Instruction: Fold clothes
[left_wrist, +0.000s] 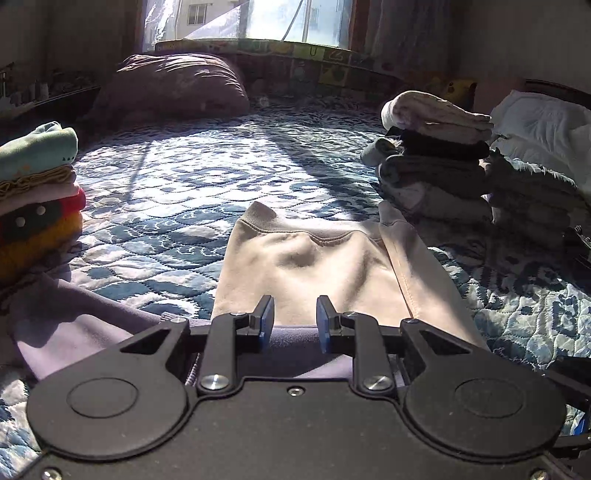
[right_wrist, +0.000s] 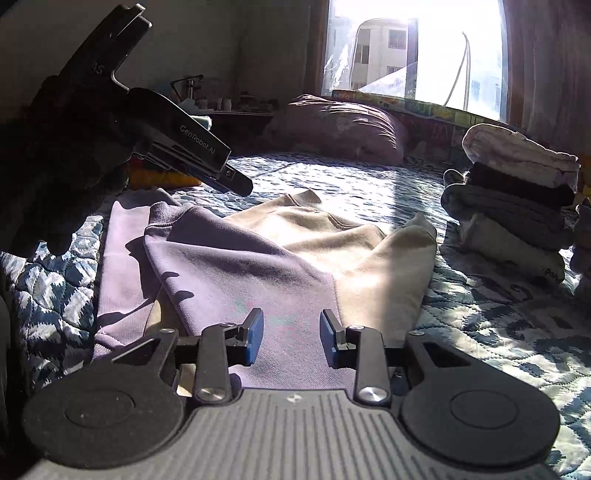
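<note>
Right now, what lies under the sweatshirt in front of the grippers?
The sweatshirt lies on the blue patterned quilt, which shows all around it. Whether anything else is under the folded cloth cannot be seen. Both grippers, left and right, are open above it.

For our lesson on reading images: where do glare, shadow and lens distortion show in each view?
Left wrist view: sun lights the garment and streaks the quilt; the window is bright; edges bow from the fisheye. Right wrist view: the window is blown out white; the left gripper and gloved hand are near-black silhouettes; the pillow sits in shade.
</note>
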